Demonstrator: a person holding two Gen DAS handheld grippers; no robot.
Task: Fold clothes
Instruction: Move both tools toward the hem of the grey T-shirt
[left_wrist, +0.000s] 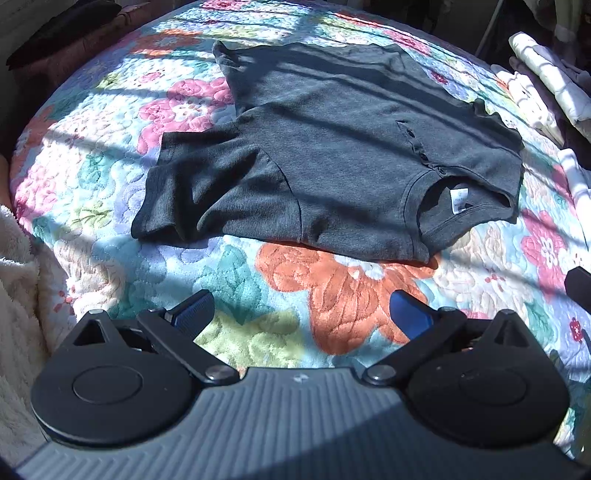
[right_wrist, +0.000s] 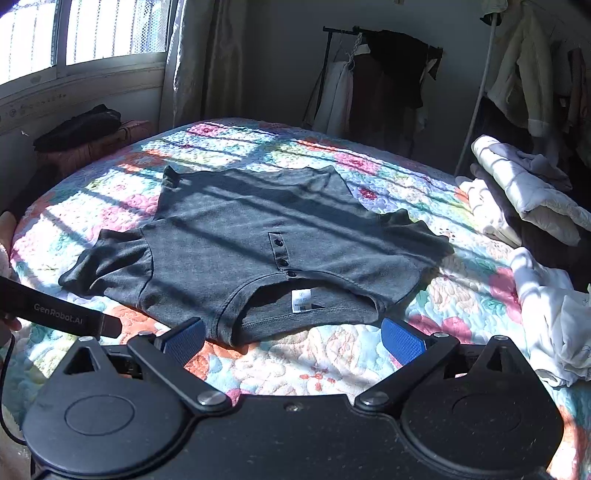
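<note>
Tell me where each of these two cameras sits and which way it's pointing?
Left wrist: on the left gripper, aimed across the floral quilt at the grey shirt; its open blue fingers show.
Right wrist: on the right gripper, facing the shirt's collar and the window; its open fingers show.
Shared: shirt, quilt, pale clothes pile.

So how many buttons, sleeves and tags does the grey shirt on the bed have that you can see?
Grey shirt on the quilt, both tools open and clear of it:
Buttons: 3
Sleeves: 2
Tags: 1
Total: 6
</note>
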